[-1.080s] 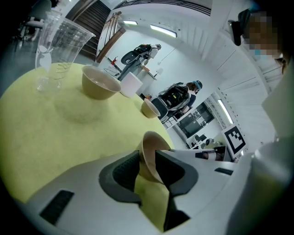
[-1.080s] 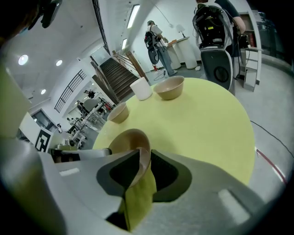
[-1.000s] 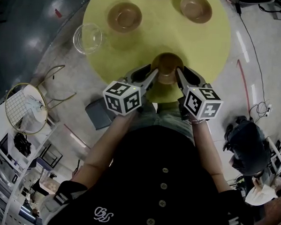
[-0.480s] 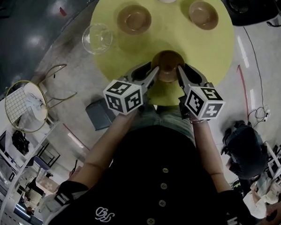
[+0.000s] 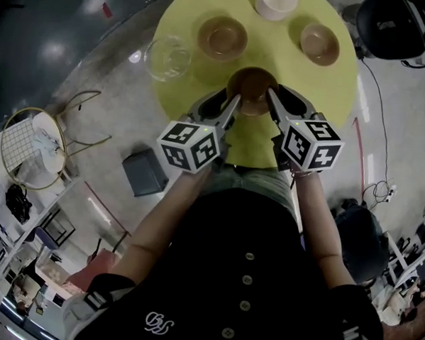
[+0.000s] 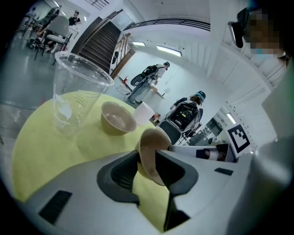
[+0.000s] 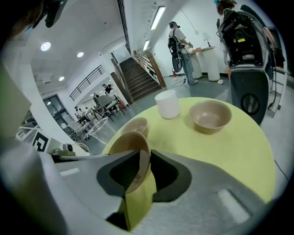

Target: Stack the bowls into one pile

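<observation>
A brown bowl [image 5: 252, 85] hangs over the near part of the round yellow table [image 5: 338, 80], held by its rim on both sides. My left gripper [image 5: 234, 103] is shut on its left rim [image 6: 149, 153]. On the opposite rim [image 7: 132, 153] my right gripper [image 5: 271, 99] is shut. Two more tan bowls sit farther back on the table, one at the back left [image 5: 222, 37] and one at the back right [image 5: 320, 42]. The left gripper view shows the back-left bowl [image 6: 118, 118]; the right gripper view shows the back-right bowl [image 7: 210, 114].
A clear plastic cup [image 5: 168, 57] stands at the table's left edge beside the back-left bowl. A white cup [image 5: 276, 2] stands at the far edge between the two resting bowls. Beyond the right side, a dark chair [image 5: 390, 26] stands on the floor.
Both grippers have carried the brown bowl up and farther over the table, toward the bowls at the back. Their grip on the rim is unchanged.
</observation>
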Motion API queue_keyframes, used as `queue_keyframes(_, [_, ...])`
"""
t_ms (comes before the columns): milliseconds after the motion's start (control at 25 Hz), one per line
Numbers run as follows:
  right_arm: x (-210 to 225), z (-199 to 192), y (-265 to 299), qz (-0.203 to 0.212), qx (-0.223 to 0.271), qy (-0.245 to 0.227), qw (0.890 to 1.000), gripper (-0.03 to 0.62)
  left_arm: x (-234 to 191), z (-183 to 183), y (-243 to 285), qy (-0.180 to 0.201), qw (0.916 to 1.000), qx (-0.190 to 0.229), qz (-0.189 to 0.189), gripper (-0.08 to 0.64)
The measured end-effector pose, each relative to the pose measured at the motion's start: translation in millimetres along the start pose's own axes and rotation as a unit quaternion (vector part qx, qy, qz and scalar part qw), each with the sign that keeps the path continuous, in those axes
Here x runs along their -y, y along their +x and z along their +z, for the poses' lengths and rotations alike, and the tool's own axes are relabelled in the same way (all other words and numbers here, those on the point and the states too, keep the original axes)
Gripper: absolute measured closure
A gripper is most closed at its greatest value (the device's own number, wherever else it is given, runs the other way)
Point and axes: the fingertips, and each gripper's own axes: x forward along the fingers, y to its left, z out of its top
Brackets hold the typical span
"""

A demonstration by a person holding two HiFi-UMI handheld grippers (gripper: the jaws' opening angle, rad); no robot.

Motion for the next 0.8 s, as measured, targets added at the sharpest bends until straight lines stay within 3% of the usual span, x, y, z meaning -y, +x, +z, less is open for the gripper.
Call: queue_keyframes(800, [-36.4, 97.7, 59.0, 0.069, 0.023, -0.092, 0.993, 0.520, -22.0, 51.0, 2.2, -0.070, 0.9908, 0.108, 0.041, 0.448])
